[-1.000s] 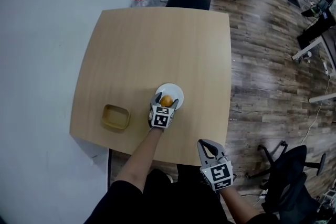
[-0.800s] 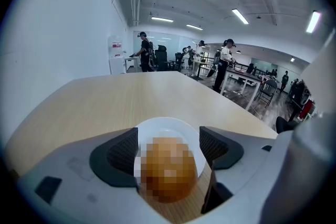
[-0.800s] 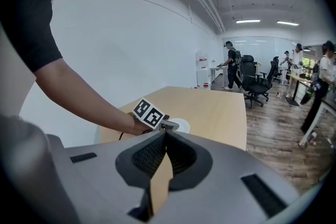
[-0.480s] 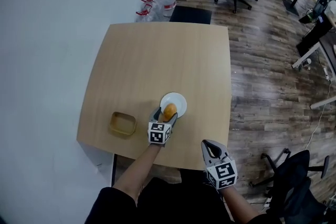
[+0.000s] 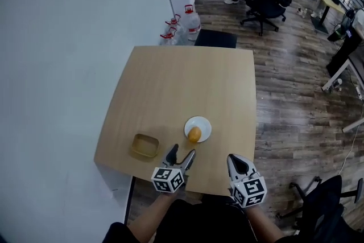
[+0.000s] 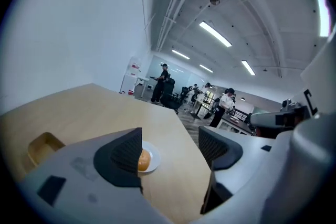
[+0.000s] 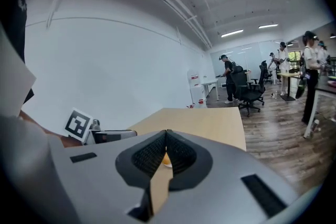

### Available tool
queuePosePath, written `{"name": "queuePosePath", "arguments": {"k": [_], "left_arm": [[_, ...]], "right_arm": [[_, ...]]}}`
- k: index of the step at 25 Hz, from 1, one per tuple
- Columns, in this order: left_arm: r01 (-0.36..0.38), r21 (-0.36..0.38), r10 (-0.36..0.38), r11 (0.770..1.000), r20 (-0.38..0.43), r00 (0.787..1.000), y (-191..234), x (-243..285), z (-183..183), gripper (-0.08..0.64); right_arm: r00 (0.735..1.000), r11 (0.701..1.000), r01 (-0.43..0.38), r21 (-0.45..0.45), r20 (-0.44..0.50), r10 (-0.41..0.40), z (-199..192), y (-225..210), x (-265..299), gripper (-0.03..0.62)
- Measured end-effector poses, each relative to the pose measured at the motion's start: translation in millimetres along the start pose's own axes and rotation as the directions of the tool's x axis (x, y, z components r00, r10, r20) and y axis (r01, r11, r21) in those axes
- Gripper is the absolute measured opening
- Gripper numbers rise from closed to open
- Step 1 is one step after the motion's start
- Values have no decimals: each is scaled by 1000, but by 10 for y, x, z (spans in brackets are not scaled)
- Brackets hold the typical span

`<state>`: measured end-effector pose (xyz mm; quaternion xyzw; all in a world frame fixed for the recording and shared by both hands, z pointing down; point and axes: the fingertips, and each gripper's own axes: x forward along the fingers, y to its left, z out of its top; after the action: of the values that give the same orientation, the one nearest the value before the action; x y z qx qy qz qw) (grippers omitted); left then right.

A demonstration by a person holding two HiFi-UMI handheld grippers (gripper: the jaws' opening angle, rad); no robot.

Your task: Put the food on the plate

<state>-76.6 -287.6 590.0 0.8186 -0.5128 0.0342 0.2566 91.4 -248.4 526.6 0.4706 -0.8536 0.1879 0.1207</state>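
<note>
An orange-brown bun (image 5: 194, 134) lies on the small white plate (image 5: 203, 124) near the table's front edge. In the left gripper view the bun (image 6: 143, 160) shows on the plate (image 6: 154, 160), partly behind the left jaw. My left gripper (image 5: 180, 157) is open and empty, drawn back to the table's front edge, short of the plate. My right gripper (image 5: 238, 163) is shut with nothing in it, over the front edge to the right. Through its closed jaws the right gripper view shows a sliver of the bun (image 7: 166, 159).
A yellow-brown square tray (image 5: 145, 145) sits on the wooden table (image 5: 187, 82) left of the plate. Water bottles (image 5: 181, 25) stand on the floor beyond the far edge. Office chairs (image 5: 261, 5) and people are farther back; a black chair (image 5: 318, 202) is at my right.
My left gripper has let go of the bun, left it on the plate, and pulled back toward me with its jaws open. The right gripper stayed shut.
</note>
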Motion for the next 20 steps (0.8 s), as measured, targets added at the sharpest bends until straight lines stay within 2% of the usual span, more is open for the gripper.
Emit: {"name": "queuePosePath", "arguments": {"k": [3,4,6,10,16,20], "left_arm": [[-26,17,24,1000,92,996,-200,-318,228,334],[-39,45,33,998,126,992,-270,-411,322,301],[-38,82,22,996,183,983,-447,-543,492,81],[-34,73,21,997,177,984,-701,-614,586,67],[-51,182,9,982,224,975,-832,-700,789,28],[-76,171,34,982,236,971,-788,-743,797,26]], "right_arm": [[999,1000,5,-8,51,-5,178,15,-63,60],[998,1000,0,-18,70,1,234,31,-67,60],[995,999,-17,-45,98,21,303,81,-47,60],[995,997,-24,-79,98,32,278,179,-61,59],[992,997,-55,-58,112,61,425,302,-63,60],[988,995,-7,-99,150,22,546,250,-134,60]]}}
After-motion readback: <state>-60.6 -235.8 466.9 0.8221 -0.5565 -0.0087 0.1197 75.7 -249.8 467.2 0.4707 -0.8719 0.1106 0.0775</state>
